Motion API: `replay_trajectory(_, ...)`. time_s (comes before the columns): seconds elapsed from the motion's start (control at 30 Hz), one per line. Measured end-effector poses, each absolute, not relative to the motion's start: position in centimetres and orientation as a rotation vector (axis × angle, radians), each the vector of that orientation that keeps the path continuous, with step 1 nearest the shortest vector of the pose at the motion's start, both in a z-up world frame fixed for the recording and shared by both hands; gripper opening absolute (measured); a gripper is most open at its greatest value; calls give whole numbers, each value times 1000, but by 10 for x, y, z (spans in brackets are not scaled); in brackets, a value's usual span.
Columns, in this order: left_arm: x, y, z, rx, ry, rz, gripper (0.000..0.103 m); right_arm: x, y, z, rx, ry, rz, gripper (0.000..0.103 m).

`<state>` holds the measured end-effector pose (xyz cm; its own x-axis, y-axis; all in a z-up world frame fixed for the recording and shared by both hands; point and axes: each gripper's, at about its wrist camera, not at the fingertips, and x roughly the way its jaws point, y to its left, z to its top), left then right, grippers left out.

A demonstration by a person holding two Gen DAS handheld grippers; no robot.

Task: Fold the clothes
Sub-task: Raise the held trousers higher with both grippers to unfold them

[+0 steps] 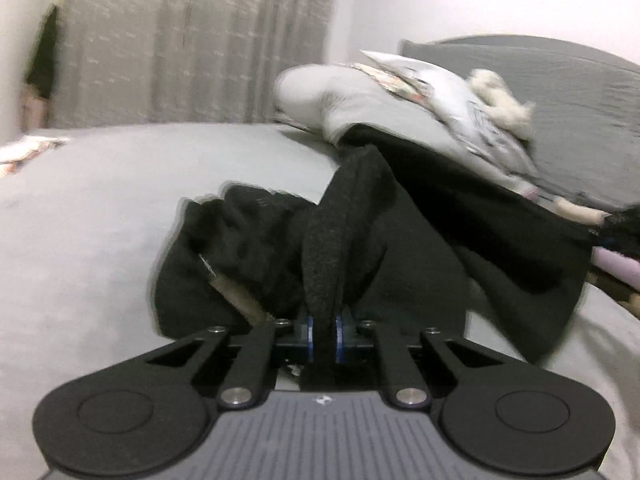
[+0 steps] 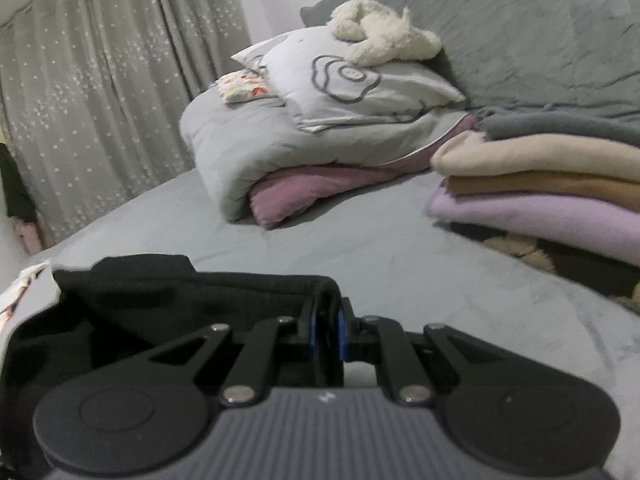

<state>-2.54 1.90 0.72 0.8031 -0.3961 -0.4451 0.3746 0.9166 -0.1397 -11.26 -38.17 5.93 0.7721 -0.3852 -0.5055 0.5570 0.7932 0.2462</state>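
Black garment on a grey bed, pinched by both tools.

Left hand-held gripper and right hand-held gripper each clamp its cloth; behind are a grey curtain, pillows and folded clothes.

Left gripper clamping ridge of black garment, blue pads pressing fabric from both sides. Garment lying crumpled across grey bedsheet, trailing away toward right. Grey folded duvet sitting behind it, white pillow and cream plush toy resting on top. Grey curtain hanging in background.
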Motion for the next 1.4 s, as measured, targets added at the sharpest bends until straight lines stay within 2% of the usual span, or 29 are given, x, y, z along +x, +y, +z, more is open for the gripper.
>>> replay_trajectory(0.23,-14,63,17,-58,431,-192,7,-120,-408,59,412,436,-569,9)
replay_trajectory(0.47,-18,99,34,12,246,9,7,-130,-412,63,403,423,-555,9)
replay_trajectory(0.6,-23,124,41,7,207,64,7,-138,-411,70,381,413,-532,9)
replay_trajectory(0.9,-57,164,32,-29,361,41,7,-166,-413,71,367,442,-481,9)
replay_trajectory(1.4,-115,138,18,106,604,-85,7,-213,-420,68,255,491,-555,9)
